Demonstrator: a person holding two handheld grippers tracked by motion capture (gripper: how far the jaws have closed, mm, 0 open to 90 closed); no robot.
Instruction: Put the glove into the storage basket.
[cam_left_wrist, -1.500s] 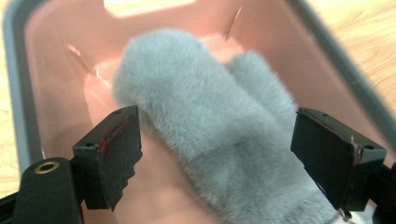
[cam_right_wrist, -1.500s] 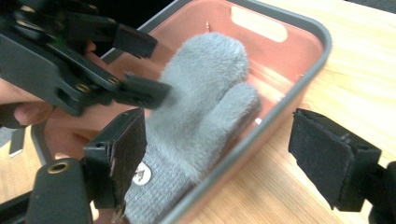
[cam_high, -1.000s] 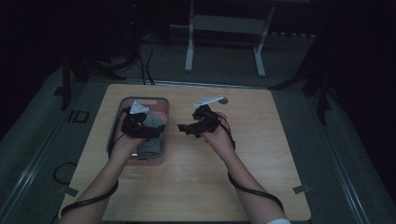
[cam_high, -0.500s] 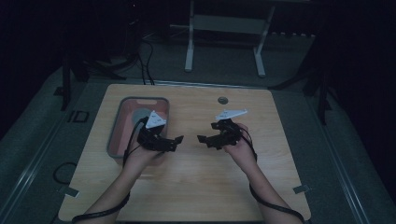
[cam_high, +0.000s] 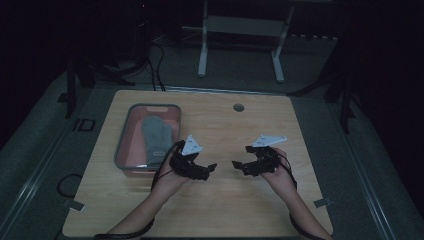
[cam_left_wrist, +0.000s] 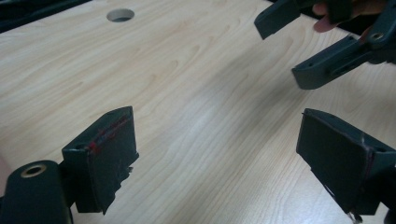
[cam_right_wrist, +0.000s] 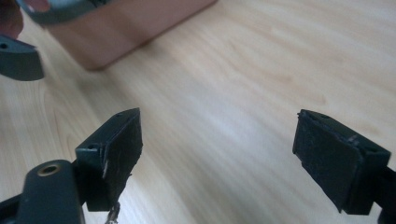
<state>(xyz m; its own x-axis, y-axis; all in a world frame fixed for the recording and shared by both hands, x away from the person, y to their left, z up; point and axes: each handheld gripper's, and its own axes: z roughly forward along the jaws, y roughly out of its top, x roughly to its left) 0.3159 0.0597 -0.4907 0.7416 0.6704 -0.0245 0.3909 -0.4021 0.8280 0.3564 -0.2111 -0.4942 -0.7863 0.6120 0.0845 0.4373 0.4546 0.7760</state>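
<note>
Both hands are low over the wooden table (cam_high: 220, 210), with the grippers pointing toward each other. The left gripper (cam_high: 210, 168) has its jaws spread wide and nothing is between them, only bare wood under them. The right gripper (cam_high: 237, 165) is also wide open and empty. The grey glove (cam_high: 156, 136) lies inside the red tray (cam_high: 123, 131), just beside the left hand, not touched.

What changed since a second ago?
Both hands pulled back from the far side of the table toward the person. The left gripper came off the tray, leaving the grey glove uncovered inside. The right gripper holds nothing, open. Tray unmoved.
</note>
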